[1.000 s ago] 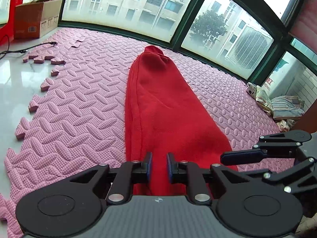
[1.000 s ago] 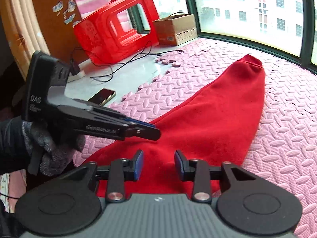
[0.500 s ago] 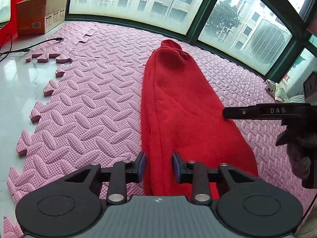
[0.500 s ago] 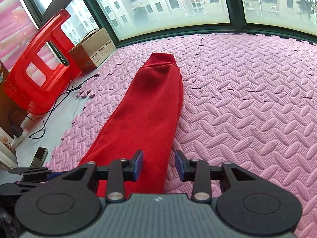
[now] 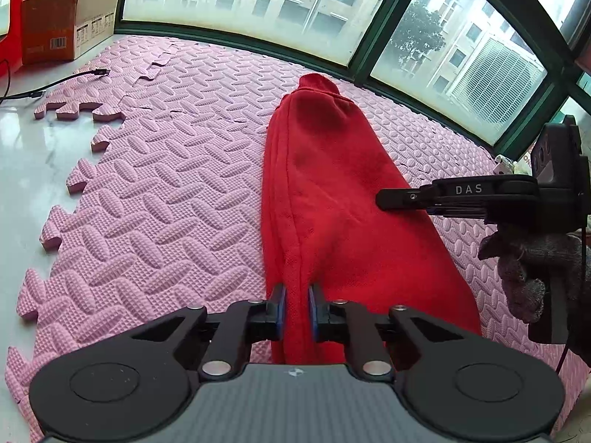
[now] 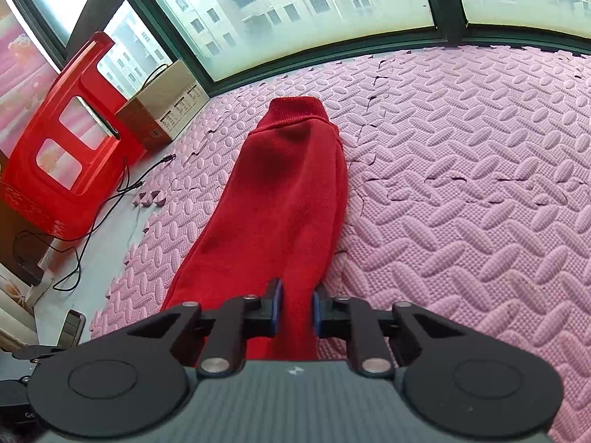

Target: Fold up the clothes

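A red knit garment (image 5: pixel 332 192) lies folded lengthwise into a long strip on the pink foam mat (image 5: pixel 155 199), its ribbed end toward the window. It also shows in the right wrist view (image 6: pixel 288 192). My left gripper (image 5: pixel 295 308) is at the strip's near end with a raised fold of the left edge between its blue pads, a narrow gap showing. My right gripper (image 6: pixel 297 310) stands at the near right edge with fabric between its pads. The right gripper's body (image 5: pixel 480 195) reaches in over the garment from the right in the left wrist view.
A cardboard box (image 5: pixel 70 22) stands by the window at the far left. A red plastic stool (image 6: pixel 62 136), black cables (image 6: pixel 110 199) and a phone (image 6: pixel 72 326) lie on the bare floor left of the mat. Window frames bound the far side.
Both grippers moved in to the garment's near end. The left jaws narrowed around a raised fold of the left edge. The right gripper dropped lower over the right edge.
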Available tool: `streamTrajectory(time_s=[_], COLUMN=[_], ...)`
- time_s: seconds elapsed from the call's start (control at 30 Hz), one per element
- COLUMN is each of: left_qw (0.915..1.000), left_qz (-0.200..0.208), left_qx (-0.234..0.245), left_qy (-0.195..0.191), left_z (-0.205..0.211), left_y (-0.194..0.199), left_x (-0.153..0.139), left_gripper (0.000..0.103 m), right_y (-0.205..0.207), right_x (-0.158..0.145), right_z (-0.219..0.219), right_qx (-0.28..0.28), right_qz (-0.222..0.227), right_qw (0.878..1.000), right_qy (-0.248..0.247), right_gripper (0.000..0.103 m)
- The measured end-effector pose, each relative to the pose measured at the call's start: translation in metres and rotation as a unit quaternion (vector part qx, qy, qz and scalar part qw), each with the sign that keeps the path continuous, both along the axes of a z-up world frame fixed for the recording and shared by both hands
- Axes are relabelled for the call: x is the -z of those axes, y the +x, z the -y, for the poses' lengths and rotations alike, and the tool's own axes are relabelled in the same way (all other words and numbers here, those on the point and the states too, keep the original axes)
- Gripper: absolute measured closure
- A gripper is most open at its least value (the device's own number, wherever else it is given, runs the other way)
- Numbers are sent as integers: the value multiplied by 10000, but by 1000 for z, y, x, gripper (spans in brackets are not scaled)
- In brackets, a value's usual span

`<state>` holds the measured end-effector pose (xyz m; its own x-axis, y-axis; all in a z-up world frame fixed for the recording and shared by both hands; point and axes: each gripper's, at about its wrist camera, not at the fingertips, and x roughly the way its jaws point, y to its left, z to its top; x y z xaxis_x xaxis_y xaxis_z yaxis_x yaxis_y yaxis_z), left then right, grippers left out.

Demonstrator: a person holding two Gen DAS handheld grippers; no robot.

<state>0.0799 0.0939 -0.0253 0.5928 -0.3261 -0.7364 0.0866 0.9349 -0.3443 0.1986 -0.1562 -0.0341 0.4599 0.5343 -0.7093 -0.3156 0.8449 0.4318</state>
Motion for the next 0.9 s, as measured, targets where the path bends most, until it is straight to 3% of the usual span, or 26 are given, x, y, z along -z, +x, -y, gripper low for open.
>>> streamTrajectory(time_s=[0.27,0.43,0.5,0.63,0.73,0.9], left_qw=[9997,9995,9993,9987,9979,9972], left_qz=[-64,31,195,475,641,577], left_qx=[-214,-292,-310,-190,105,452], left_qy=[55,81,107,13,-29,-167], left_z=[-3,-7,-9,-6,6,17], left_y=[54,55,44,14,-10,-36], left_x=[-1,-11,-20,-42,-52,-45], left_gripper=[89,83,83,85,85,85], right_y=[45,48,33,-4,-42,-87], right_x=[-3,-16,-33,-51,-54,-41], right_z=[-7,-11,-8,-11,-22,-34], right_qx=[207,62,-181,-788,-1380,-1766], right_qz=[115,321,551,600,644,682], right_qw=[9995,9976,9961,9922,9838,9758], right_qy=[-226,-603,-668,-762,-943,-1096], right_gripper=[89,79,78,78,78,77])
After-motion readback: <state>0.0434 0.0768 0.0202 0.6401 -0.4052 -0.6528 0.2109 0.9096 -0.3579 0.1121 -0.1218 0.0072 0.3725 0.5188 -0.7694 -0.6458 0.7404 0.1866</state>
